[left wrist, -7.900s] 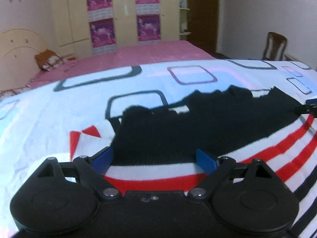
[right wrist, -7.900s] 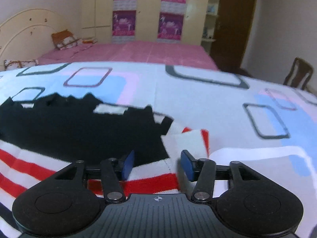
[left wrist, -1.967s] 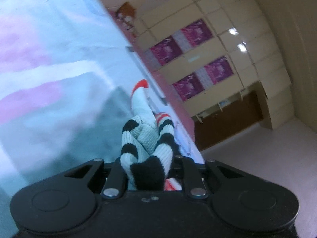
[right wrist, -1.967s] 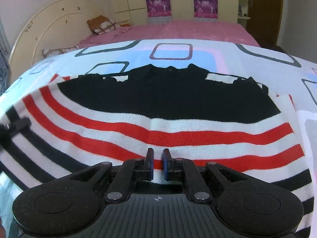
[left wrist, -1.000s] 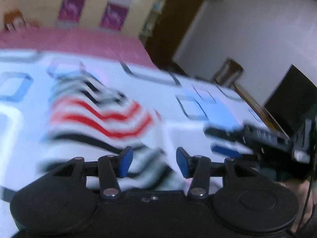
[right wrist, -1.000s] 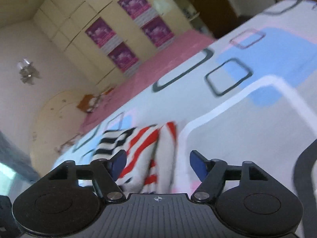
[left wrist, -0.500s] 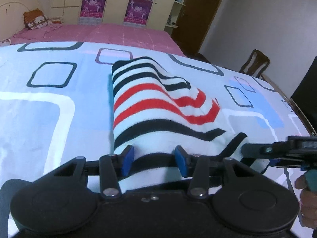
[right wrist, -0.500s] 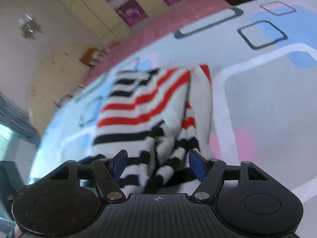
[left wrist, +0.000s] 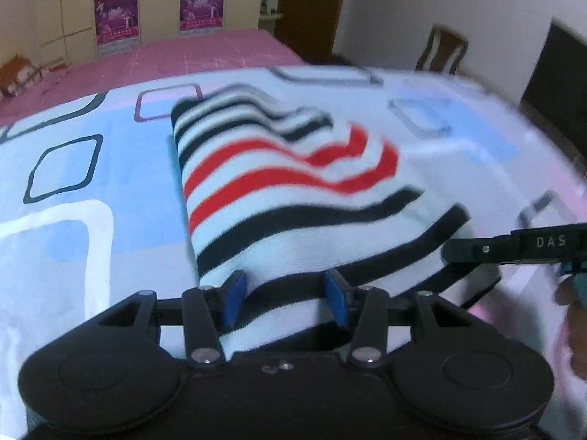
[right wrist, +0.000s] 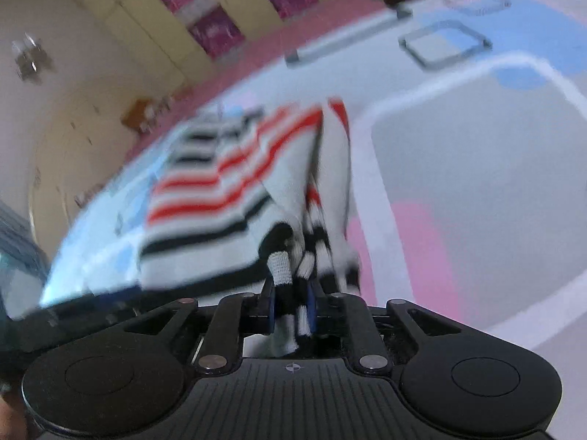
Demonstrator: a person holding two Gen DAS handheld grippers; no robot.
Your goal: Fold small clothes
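At lower centre, the right tool (right wrist: 291, 304) pinches the striped sweater (left wrist: 279, 198); the left tool (left wrist: 285, 295) gapes around its hem on the bed (left wrist: 66, 183).

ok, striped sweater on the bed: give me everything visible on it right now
The striped sweater is a soft knit, white with black and red bands, folded into a long stack on the patterned bedsheet. Its near end sits between the open left tongs, whose blue pads straddle the fabric without closing on it. The right tongs are shut on a bunched, layered edge at the near right corner; in the right wrist view, folds rise from that pinch. The far end lies flat. Both views are motion-blurred.
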